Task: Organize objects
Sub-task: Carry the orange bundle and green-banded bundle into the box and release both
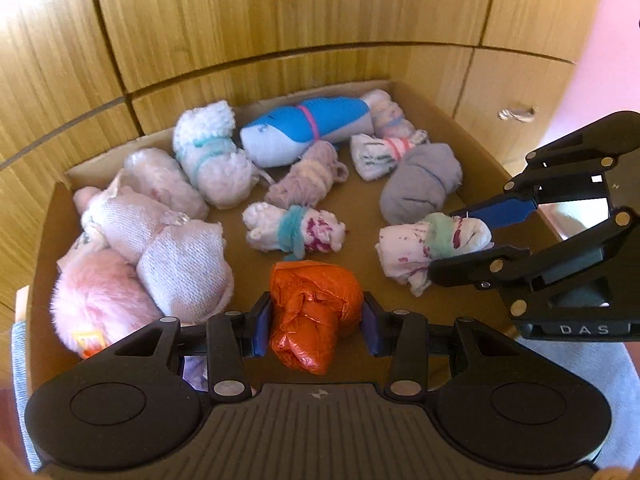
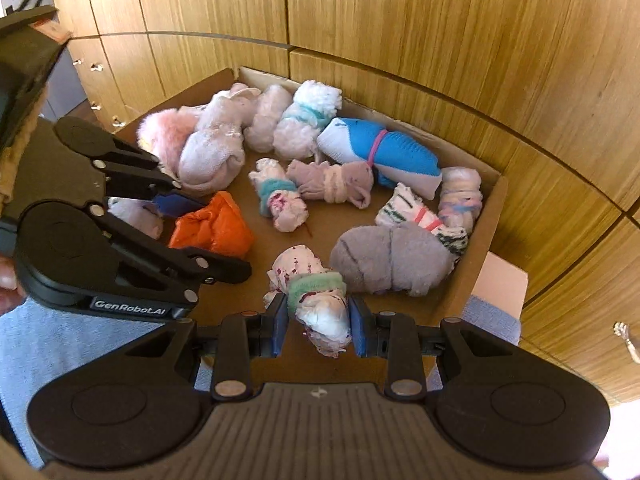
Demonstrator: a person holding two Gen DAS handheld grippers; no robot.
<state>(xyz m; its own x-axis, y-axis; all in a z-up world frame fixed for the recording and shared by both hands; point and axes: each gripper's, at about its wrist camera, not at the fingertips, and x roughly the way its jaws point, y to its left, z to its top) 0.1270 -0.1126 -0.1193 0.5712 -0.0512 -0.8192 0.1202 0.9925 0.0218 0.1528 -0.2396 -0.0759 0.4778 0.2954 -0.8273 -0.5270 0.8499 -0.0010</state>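
— Two bundles are being pinched at once inside the cardboard box. The left gripper has its jaws closed on the orange plastic bundle, crinkly and glossy, knotted at the near end; its long axis is seen running away from the camera, toward the box's middle.

— And the right gripper is clamped on the white sock roll, soft knit, speckled with dark red and cinched by a fuzzy green band. Its long axis is likewise pointed away from the jaws, toward the box's far wall.

— Both are held near the box's front edge, the sock roll just beside a grey fleecy roll.

— Further back, a blue-and-white sock roll, smooth and ribbed, is laid crosswise, bound by a pink elastic. Fluffy pink rolls are packed along the left side, against wooden cabinet doors behind.
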